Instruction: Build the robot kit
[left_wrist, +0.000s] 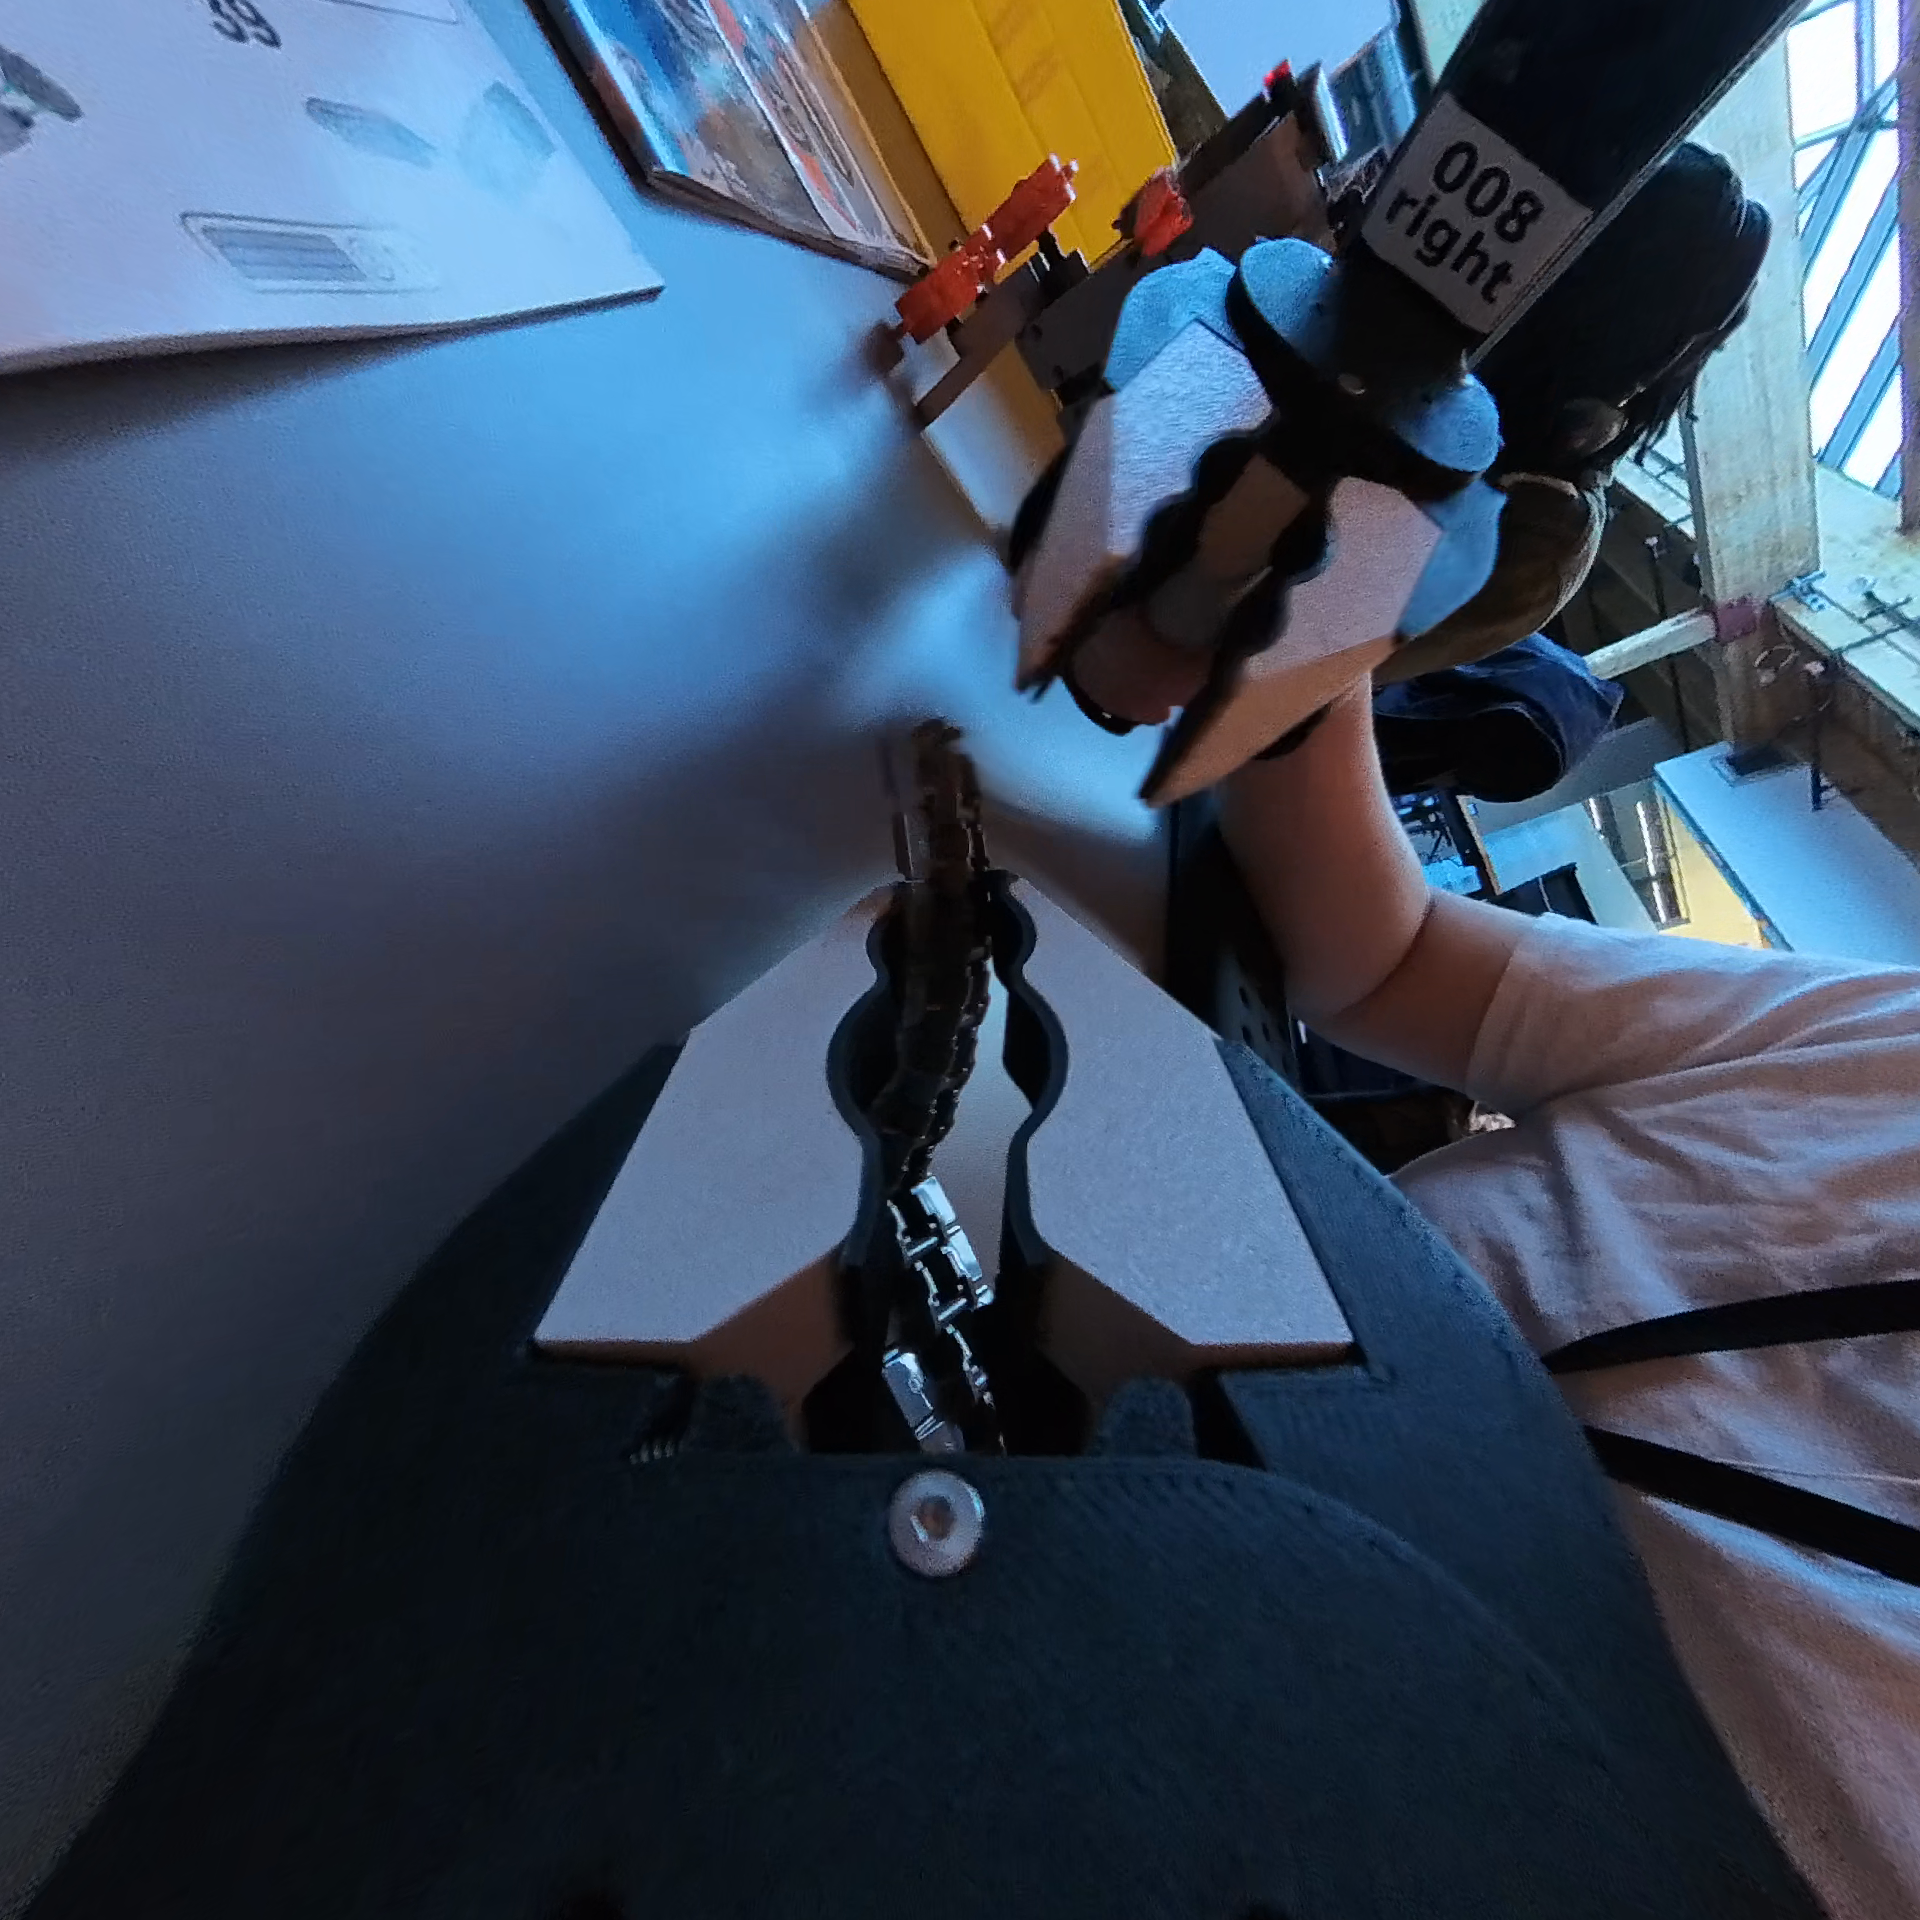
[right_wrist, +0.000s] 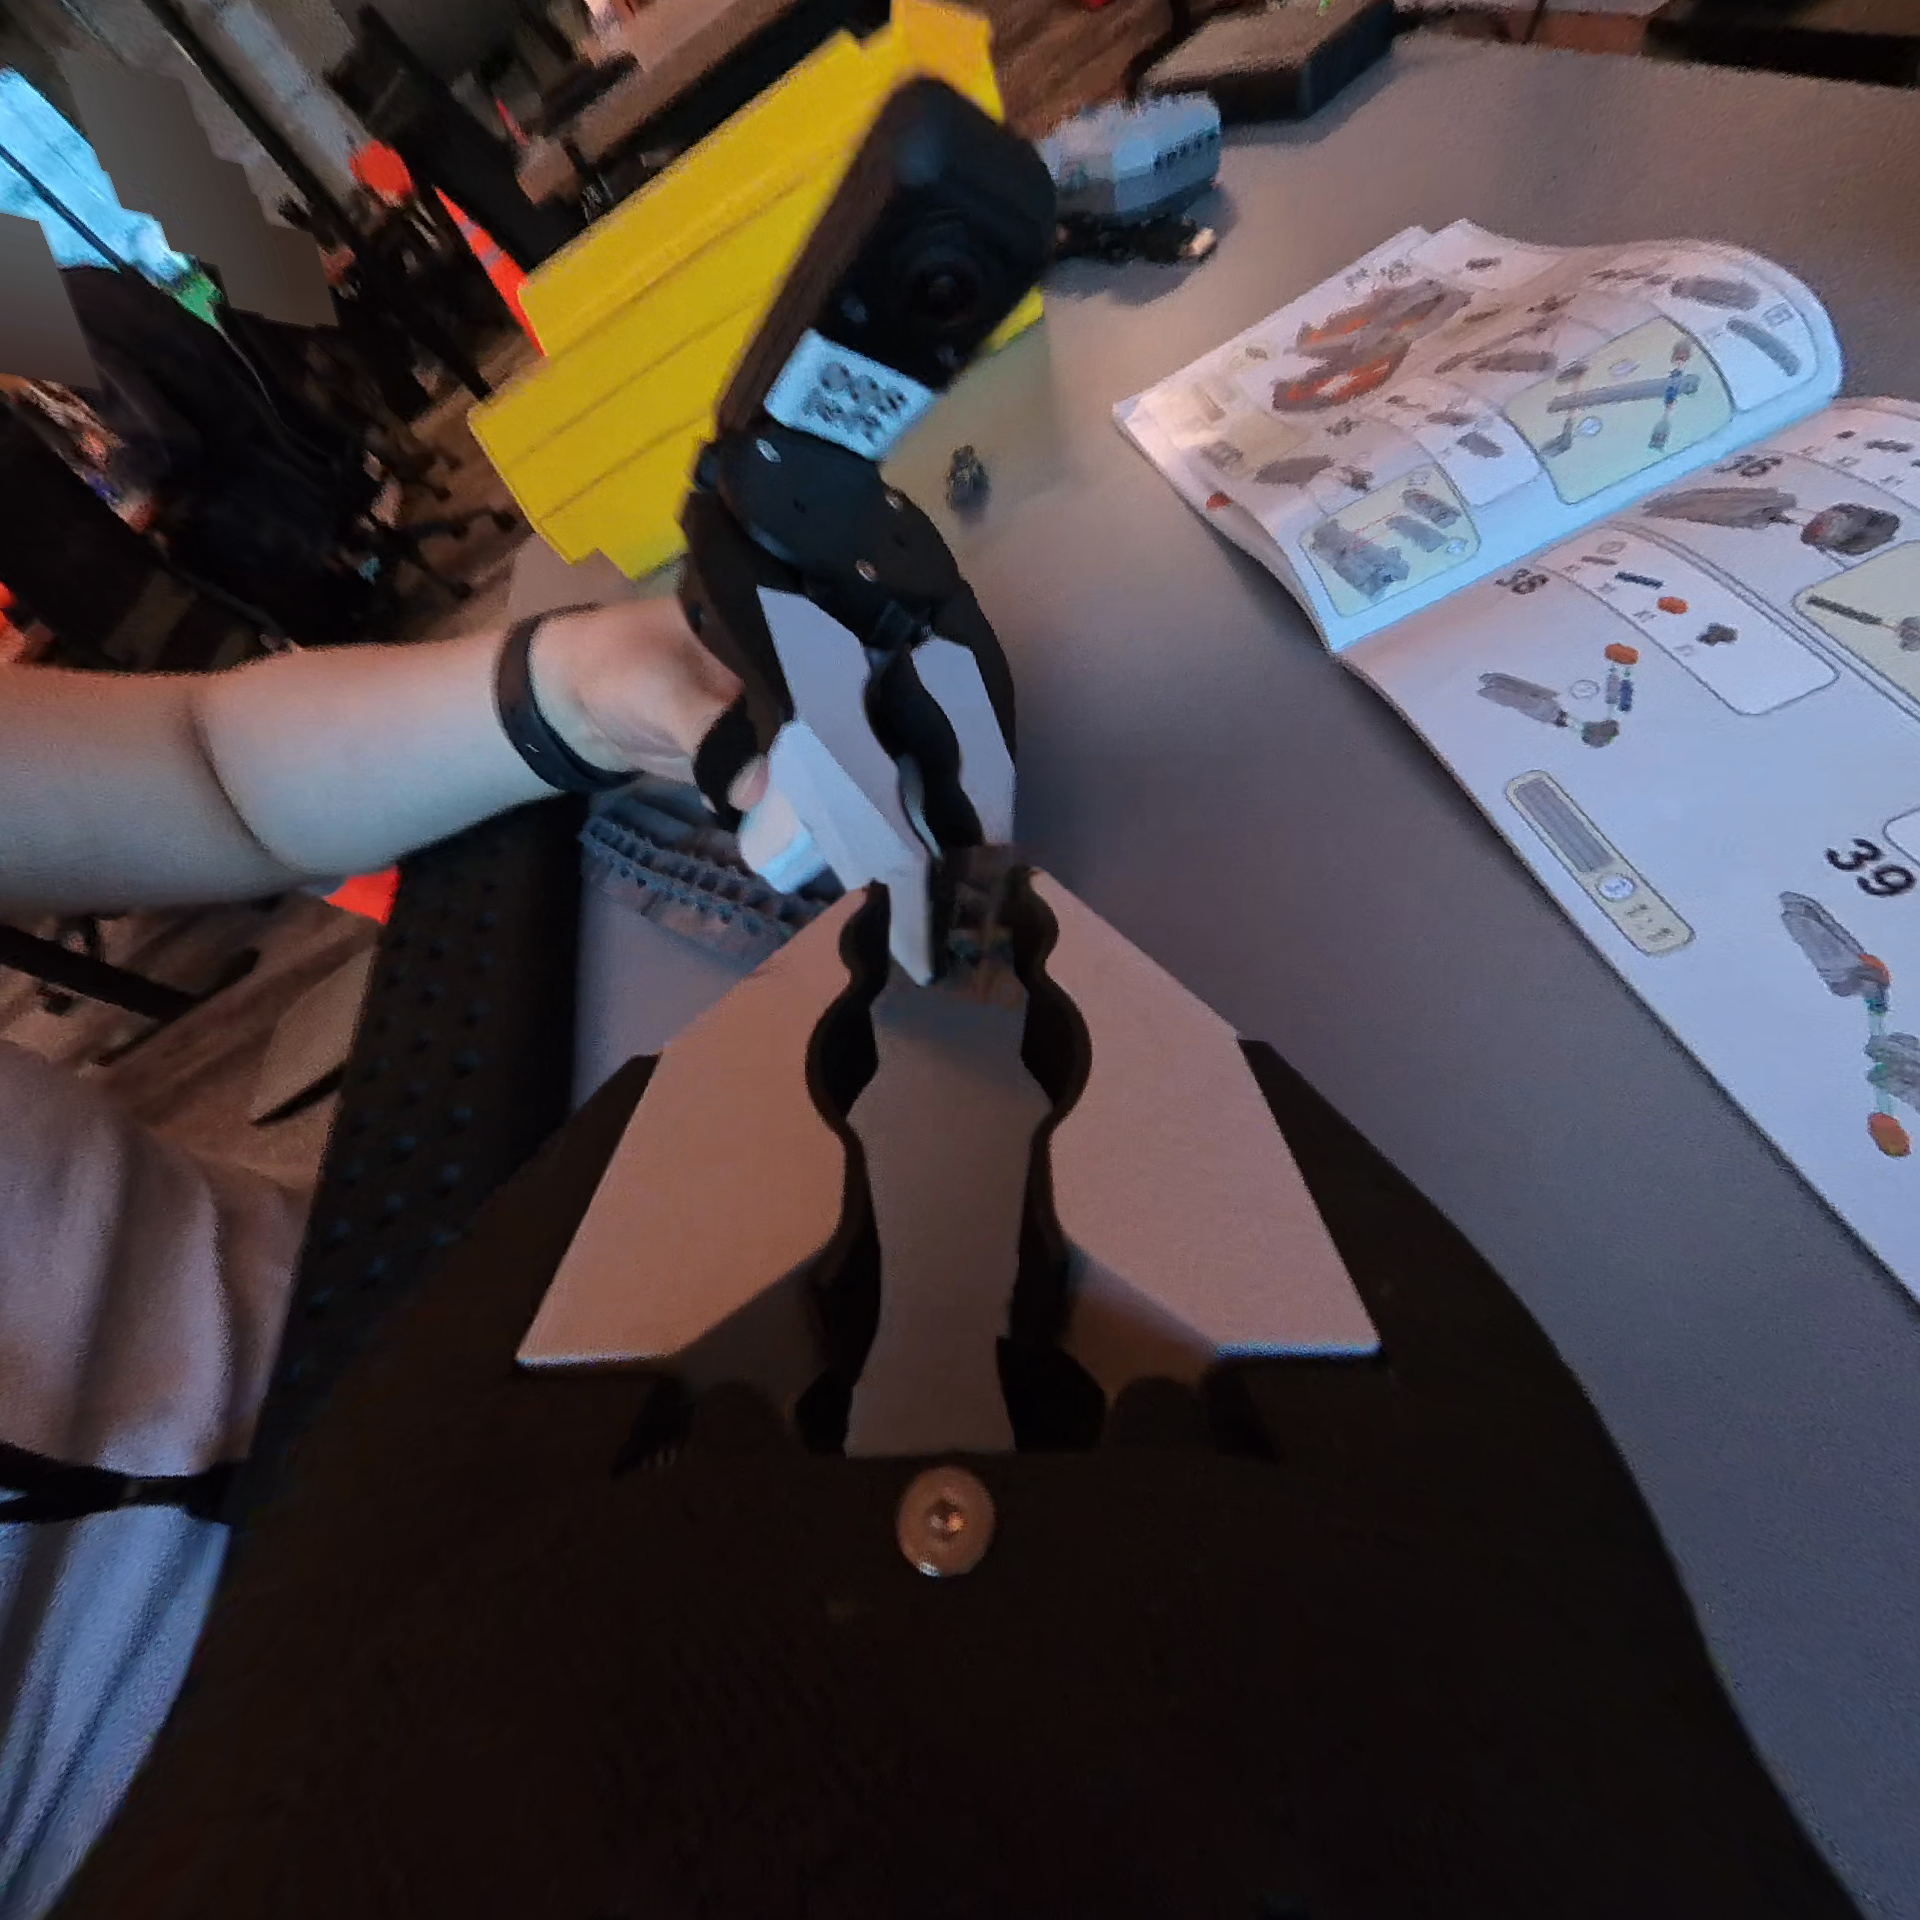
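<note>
My left gripper (left_wrist: 940, 883) is shut on a dark linked toy track (left_wrist: 940, 997). The track runs lengthwise between the fingers and sticks out past the tips; its rear links look shiny. My right gripper (left_wrist: 1096, 738) shows at the upper right, a little apart from the track's free end, with a narrow gap between its jaws. In the right wrist view my right gripper (right_wrist: 954, 894) is open. Its tips bracket the track's end (right_wrist: 977, 914) and one fingertip of the left gripper (right_wrist: 940, 873). A person's hand (right_wrist: 623, 686) holds the left gripper over the grey table (right_wrist: 1299, 935).
An open instruction booklet (right_wrist: 1558, 623) lies on the right of the table. A yellow box (right_wrist: 644, 343) stands behind, with an orange and brown brick model (left_wrist: 997, 239) beside it. A small dark piece (right_wrist: 966, 478), a pile of track links (right_wrist: 675, 873) and a black perforated board (right_wrist: 416, 1039) lie near. My left and right fingertips are right by each other.
</note>
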